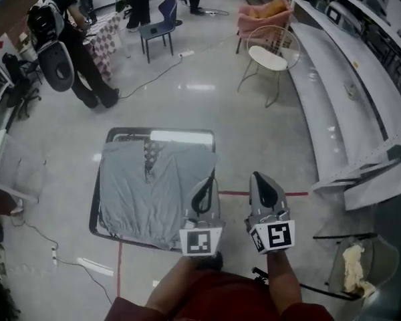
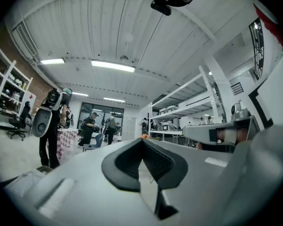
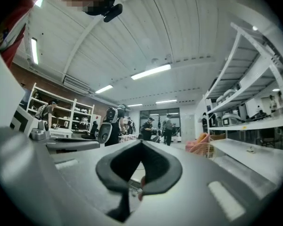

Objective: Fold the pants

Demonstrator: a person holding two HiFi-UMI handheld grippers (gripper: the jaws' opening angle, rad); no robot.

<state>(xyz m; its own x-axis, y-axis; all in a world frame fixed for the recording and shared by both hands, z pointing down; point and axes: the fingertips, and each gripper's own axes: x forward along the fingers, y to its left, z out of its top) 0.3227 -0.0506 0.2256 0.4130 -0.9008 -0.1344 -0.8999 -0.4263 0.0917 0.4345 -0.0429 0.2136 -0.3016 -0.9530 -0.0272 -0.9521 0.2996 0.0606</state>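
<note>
Grey pants (image 1: 150, 189) lie spread flat on a small dark table (image 1: 162, 135) in the head view, with a checked patch near the far edge. My left gripper (image 1: 208, 179) hangs over the pants' right edge, shut and holding nothing. To its right, my right gripper (image 1: 258, 176) is off the table above the floor, also shut and empty. Both point level across the room; in the left gripper view the left gripper (image 2: 142, 140) shows its jaws closed, and in the right gripper view the right gripper (image 3: 141, 144) does too. Neither gripper view shows the pants.
A person with a backpack (image 1: 68, 39) stands at the far left, others further back. A wire chair (image 1: 267, 55) and a pink armchair (image 1: 262, 12) stand beyond the table. White shelving (image 1: 347, 99) runs along the right. A cable (image 1: 40, 239) lies on the floor at left.
</note>
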